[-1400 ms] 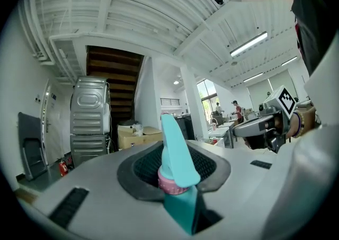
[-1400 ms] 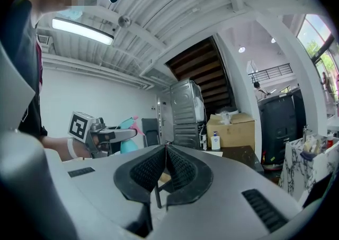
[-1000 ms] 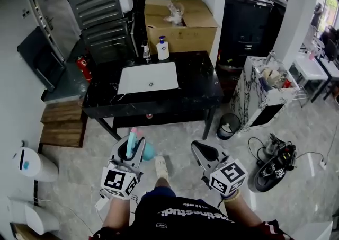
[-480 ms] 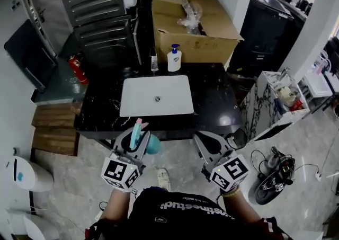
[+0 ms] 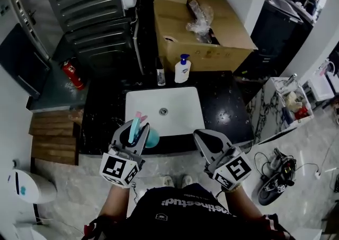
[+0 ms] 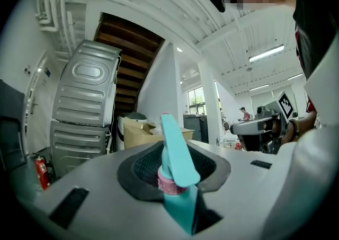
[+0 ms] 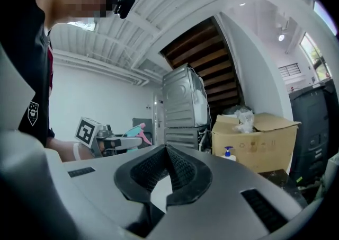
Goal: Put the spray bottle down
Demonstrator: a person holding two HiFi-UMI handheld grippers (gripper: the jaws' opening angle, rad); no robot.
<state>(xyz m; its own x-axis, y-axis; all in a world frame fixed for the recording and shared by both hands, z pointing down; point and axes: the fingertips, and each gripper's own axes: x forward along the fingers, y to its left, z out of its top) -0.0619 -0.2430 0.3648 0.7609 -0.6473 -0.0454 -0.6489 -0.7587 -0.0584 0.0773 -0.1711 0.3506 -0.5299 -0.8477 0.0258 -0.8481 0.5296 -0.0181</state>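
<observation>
One spray bottle (image 5: 152, 138) is in our hands, teal with a pink collar. It is clamped between the jaws of the left gripper (image 5: 133, 134) and held in the air at the near left corner of the white sink (image 5: 175, 120). The left gripper view shows what the head view cannot. There the spray bottle (image 6: 175, 166) has its neck pinched between the dark pads, and its long teal trigger head rises above the left gripper (image 6: 177, 180). Only the head view shows the bottle's round teal body bulging out beside the jaws, toward the sink's middle.

Two grippers are in view. The right gripper (image 5: 205, 139) hovers at the sink's near right corner. Its own view shows the right gripper (image 7: 167, 151) with the tips of its jaws brought together and nothing between them. That view also catches the other gripper with the teal bottle off to the side, and the left gripper view shows the right one in turn.

Behind the sink, on the black counter (image 5: 228, 104), we count one white pump bottle (image 5: 181, 69) and one small dark bottle (image 5: 160, 77) just beside it. Beyond them stands one open cardboard box (image 5: 212, 53). Left of the sink, past the counter's end, one red fire extinguisher (image 5: 71, 73) lies by the grey appliances (image 5: 90, 0). The pump bottle (image 7: 228, 153) and the box (image 7: 262, 141) also show in the right gripper view.
</observation>
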